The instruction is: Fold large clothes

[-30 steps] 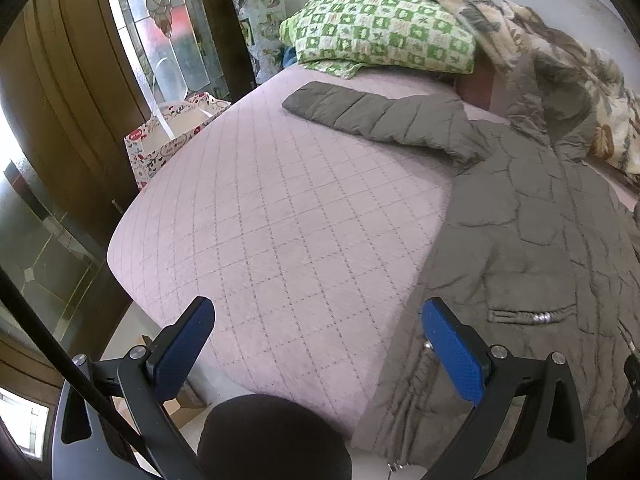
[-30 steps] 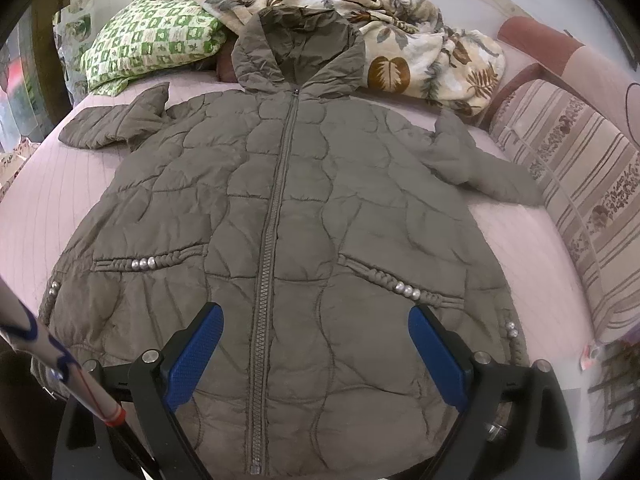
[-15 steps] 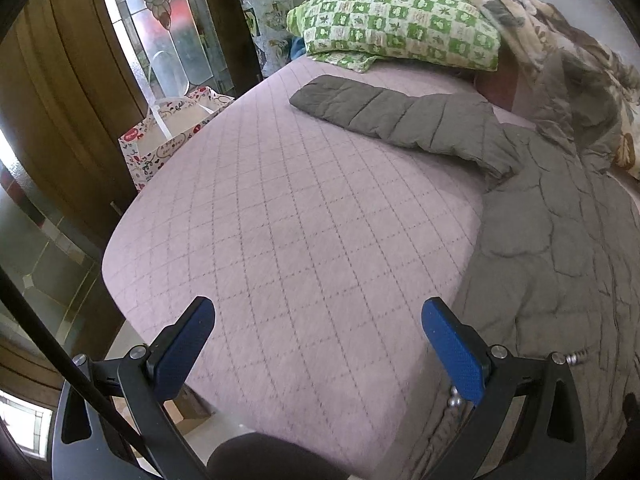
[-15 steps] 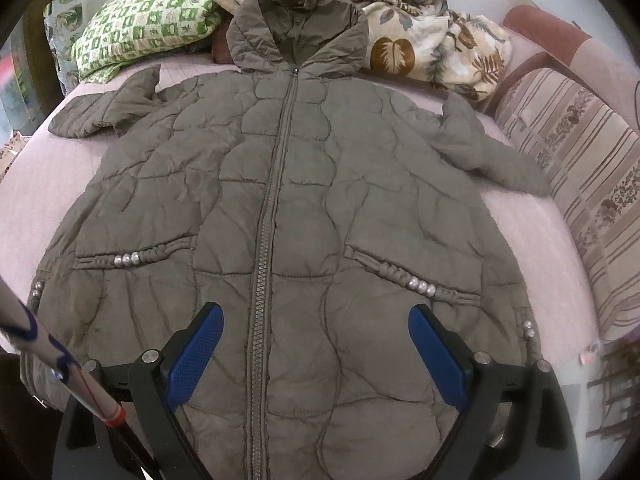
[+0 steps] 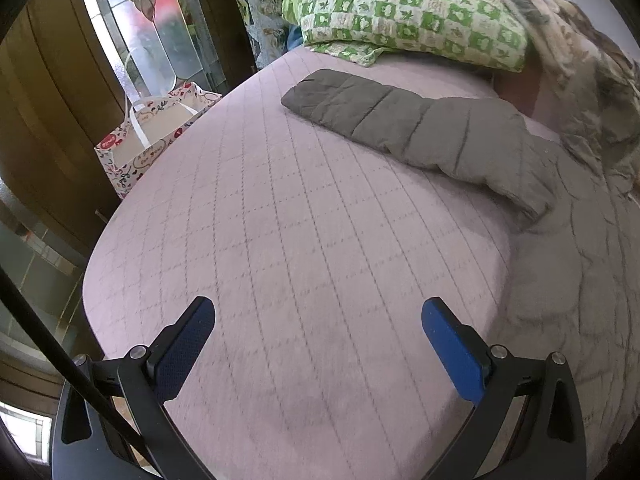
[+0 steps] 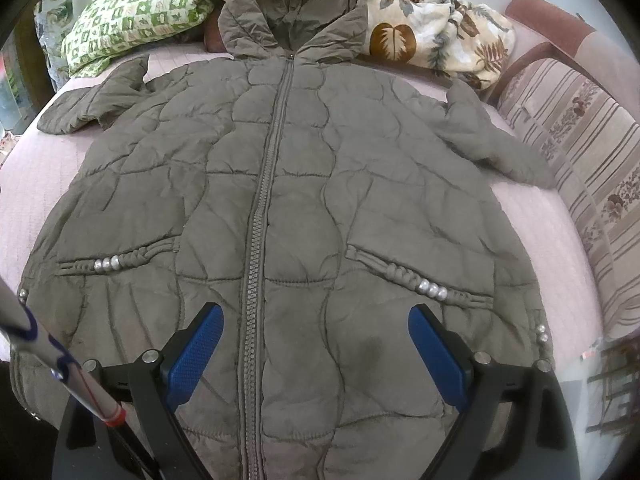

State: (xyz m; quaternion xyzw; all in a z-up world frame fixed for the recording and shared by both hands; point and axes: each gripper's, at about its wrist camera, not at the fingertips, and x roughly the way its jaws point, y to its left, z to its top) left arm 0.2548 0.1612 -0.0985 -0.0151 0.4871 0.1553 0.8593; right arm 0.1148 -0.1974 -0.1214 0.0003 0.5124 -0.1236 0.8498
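Quilted hooded coat flat, zipped, ahead of right gripper; jaws wide, empty. Left gripper wide over bare bed; sleeve ahead-right. Coat probably bulky, soft, slippery: take cuff or hem corners.

A home bedroom: quilted bed, pillow, rumpled blanket.

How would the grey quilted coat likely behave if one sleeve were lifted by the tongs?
The coat looks puffy and soft, so the sleeve would probably flop and drag the shoulder along. Its quilted padding suggests it is light for its bulk. The smooth shell may slip from a shallow pinch.
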